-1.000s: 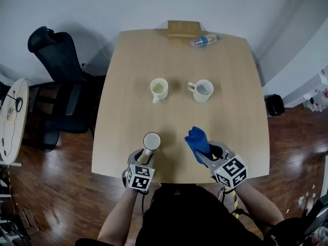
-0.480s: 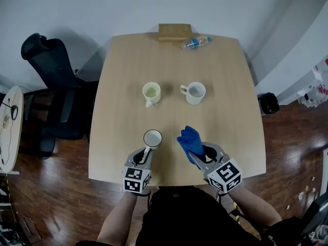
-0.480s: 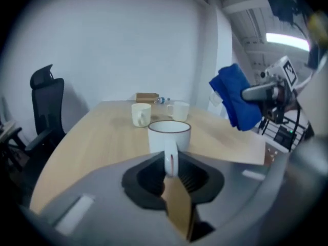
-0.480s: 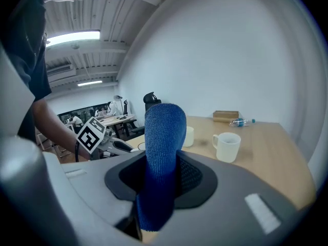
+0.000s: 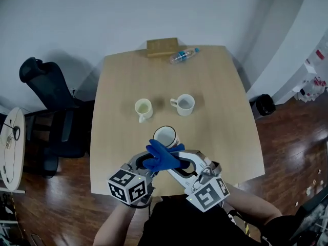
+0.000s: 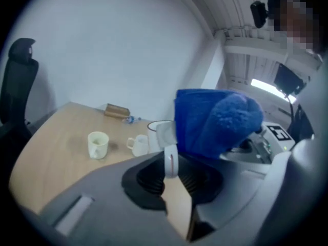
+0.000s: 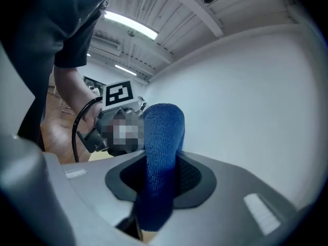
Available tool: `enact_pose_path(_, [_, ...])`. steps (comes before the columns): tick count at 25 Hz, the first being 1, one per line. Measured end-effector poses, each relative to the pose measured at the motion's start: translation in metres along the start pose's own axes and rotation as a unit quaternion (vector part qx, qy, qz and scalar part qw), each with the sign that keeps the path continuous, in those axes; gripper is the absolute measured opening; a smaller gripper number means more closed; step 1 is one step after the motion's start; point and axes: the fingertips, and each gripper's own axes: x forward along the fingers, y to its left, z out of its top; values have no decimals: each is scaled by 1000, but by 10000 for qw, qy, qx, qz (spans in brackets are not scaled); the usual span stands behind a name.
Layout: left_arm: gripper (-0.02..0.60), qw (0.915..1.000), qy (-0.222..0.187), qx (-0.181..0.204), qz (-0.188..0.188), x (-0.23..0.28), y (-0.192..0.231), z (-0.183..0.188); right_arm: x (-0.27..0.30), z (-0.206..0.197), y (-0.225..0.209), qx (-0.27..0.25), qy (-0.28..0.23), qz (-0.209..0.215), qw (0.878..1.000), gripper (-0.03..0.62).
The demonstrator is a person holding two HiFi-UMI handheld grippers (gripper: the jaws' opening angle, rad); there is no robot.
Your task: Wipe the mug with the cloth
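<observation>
Since left tool (image 6: 171,164) clamps mug (image 5: 165,135) by handle, w/ right tool (image 7: 158,176) pinching soft cloth (image 7: 163,135), mug's stiff, prob. slick, breakable.

The pale wooden table (image 5: 220,86) carries four things. Near its middle stand two mugs side by side, apart from each other: a cream mug (image 5: 143,108) toward 9 o'clock and a white mug (image 5: 184,104) toward 3 o'clock, both upright. At the 12 o'clock edge lies a wooden block (image 5: 162,47), with a clear plastic bottle (image 5: 183,55) on its side just beside it, toward 1 o'clock.
</observation>
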Motion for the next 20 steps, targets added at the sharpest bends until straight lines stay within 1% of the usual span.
enact_pose_path(2, [60,9996,-9,149,-252,-2,-15,9,-10,7,-15,223,-20,53,9997,115])
enact_pose_path(4, [61,9987,-74,219,-448,-9,-23,16,-22,14,-28,317,-92,83,9994,115])
enact_pose_path(6, [61,9978,-118,308,-577,-18,-30,25,-34,21,-42,551,-293,-24,9981,114])
enact_pose_path(7, [61,9973,-122,362,-626,-23,-34,30,-40,23,-52,905,-430,-178,9948,115])
enact_pose_path(8, [61,9964,-132,424,-720,-28,-38,35,-46,21,-64,1417,-543,-334,9879,115])
enact_pose_path(9, [61,9946,-148,504,-891,-34,-44,39,-50,16,-75,1897,-609,-367,9793,115])
enact_pose_path(10, [60,9914,-159,606,-1145,-40,-53,42,-55,9,-84,2225,-671,-207,9724,115])
enact_pose_path(11, [61,9863,-155,727,-1472,-47,-65,44,-59,2,-90,2465,-788,129,9658,115])
enact_pose_path(12, [60,9788,-129,856,-1855,-54,-80,45,-63,-1,-92,2724,-970,587,9555,115])
enact_pose_path(13, [61,9690,-85,979,-2267,-61,-97,46,-66,-1,-91,3017,-1179,1115,9395,115])
enact_pose_path(14, [61,9574,-27,1081,-2678,-67,-113,45,-70,1,-86,3295,-1369,1670,9191,115])
enact_pose_path(15, [61,9448,45,1148,-3067,-73,-127,44,-72,3,-79,3535,-1518,2225,8958,115])
enact_pose_path(16, [61,9319,130,1179,-3427,-78,-139,41,-74,6,-71,3746,-1629,2763,8699,115])
enact_pose_path(18, [61,9062,280,1151,-4058,-86,-158,35,-75,13,-50,4131,-1792,3721,8116,115])
enact_pose_path(19, [61,8945,313,1109,-4320,-89,-167,33,-75,19,-39,4286,-1853,4125,7822,115])
enact_pose_path(20, [61,8846,326,1070,-4527,-91,-175,32,-75,25,-27,4400,-1905,4472,7551,115])
